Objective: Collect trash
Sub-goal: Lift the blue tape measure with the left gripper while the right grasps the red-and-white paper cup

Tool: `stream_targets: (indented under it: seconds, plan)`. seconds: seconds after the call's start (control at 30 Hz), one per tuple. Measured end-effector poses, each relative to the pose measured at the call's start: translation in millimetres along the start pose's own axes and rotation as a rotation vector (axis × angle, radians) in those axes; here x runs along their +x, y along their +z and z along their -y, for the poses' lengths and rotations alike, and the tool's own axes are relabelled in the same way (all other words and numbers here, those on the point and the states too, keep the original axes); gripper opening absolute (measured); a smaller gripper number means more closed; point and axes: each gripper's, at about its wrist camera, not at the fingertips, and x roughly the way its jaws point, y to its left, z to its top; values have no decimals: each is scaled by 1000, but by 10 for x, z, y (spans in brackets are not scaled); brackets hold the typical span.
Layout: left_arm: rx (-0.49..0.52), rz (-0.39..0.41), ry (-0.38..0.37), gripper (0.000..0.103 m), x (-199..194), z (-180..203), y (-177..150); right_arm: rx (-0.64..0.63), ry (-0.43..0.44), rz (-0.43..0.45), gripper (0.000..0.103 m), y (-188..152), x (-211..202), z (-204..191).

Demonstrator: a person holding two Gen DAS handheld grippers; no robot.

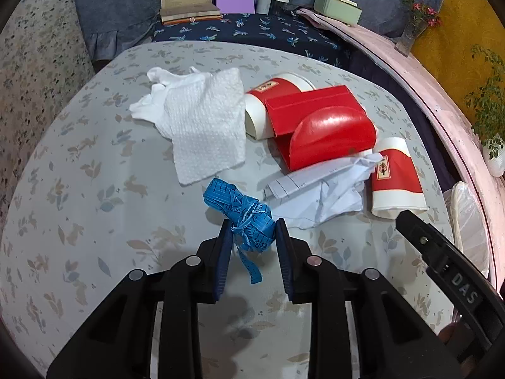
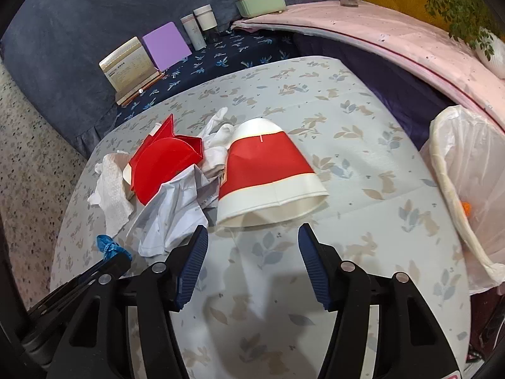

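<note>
a bundled blue measuring tape (image 1: 249, 218) is pinched between the fingers of the left gripper (image 1: 251, 237) near the middle of the round table with a pale leaf-and-rabbit printed cloth (image 1: 94, 221); a loose end hangs toward the camera. open cloth is seen to the left and in front of it. the right gripper (image 2: 252, 246) is held with its fingers spread, nothing between them, just short of the rim of a flattened red and white paper cup (image 2: 268, 177) lying on its side. crumpled white paper (image 2: 176, 211) lies just left of that cup. a bin lined with a clear plastic bag (image 2: 467, 189) stands past the table's right edge.
</note>
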Motion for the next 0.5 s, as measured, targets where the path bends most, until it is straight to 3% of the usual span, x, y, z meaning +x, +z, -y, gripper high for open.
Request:
stream_targets:
  seconds: [0.27,0.5]
  plan:
    - [48,32,4,27,-13,27,115,15,18,-21,40,103,272,-108]
    - [73,38,-8,27,12,106,219,4,30,-34,6,137,372,-122]
